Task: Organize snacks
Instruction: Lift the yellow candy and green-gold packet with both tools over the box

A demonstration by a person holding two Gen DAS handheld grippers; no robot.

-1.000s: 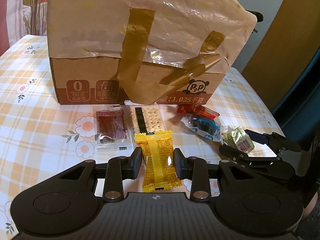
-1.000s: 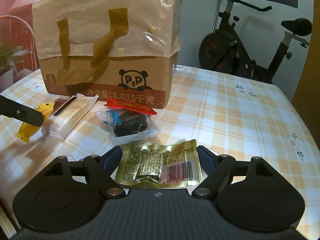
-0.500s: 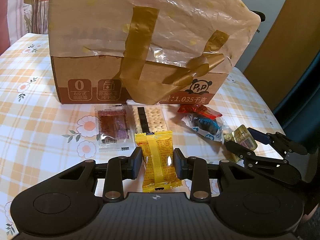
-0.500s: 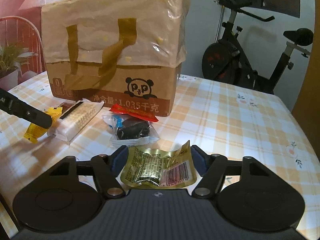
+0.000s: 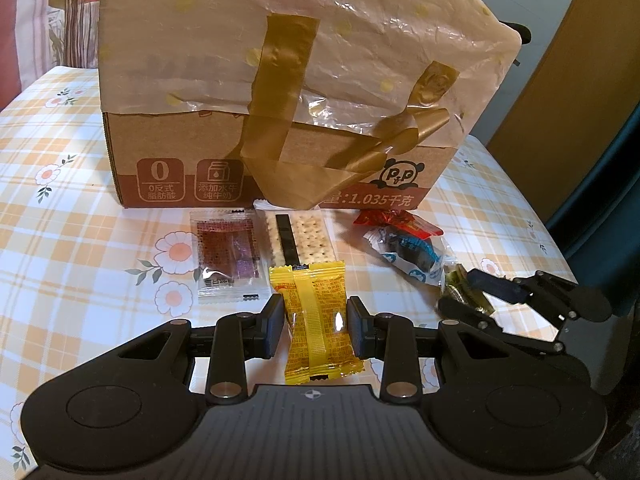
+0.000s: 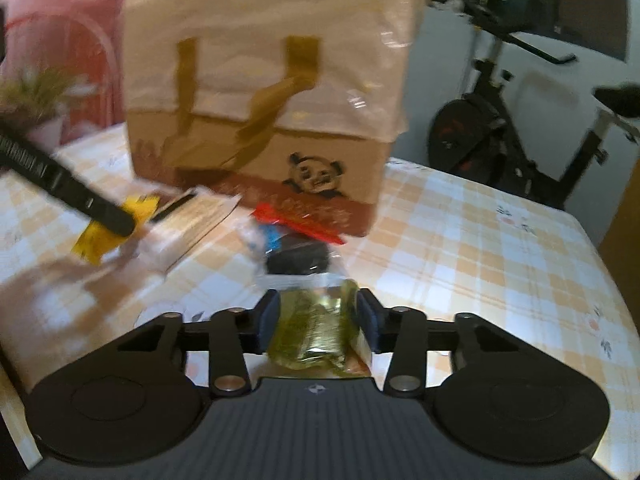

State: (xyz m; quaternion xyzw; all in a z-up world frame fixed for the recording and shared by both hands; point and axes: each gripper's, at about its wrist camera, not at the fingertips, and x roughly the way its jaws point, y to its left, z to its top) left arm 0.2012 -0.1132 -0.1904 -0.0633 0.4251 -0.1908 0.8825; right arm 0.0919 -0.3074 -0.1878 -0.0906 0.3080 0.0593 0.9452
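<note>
My left gripper (image 5: 315, 322) is shut on a yellow snack packet (image 5: 314, 320), held upright just above the tablecloth. My right gripper (image 6: 318, 322) is shut on a crumpled gold foil packet (image 6: 316, 334); it also shows at the right of the left wrist view (image 5: 460, 294). On the table before the box lie a dark red clear sachet (image 5: 226, 254), a cracker pack (image 5: 298, 236), a red candy wrapper (image 5: 394, 220) and a blue-and-white packet with a dark snack (image 5: 412, 254). The right wrist view is blurred.
A cardboard box (image 5: 272, 176) covered by a plastic bag with gold handles stands behind the snacks on a checked floral tablecloth (image 5: 72, 240). An exercise bike (image 6: 520, 136) stands beyond the table's far edge. A plant (image 6: 36, 100) is at the left.
My right gripper has closed on the gold packet, crumpling it, and lifted it off the table. The left gripper holds the yellow packet as before.
</note>
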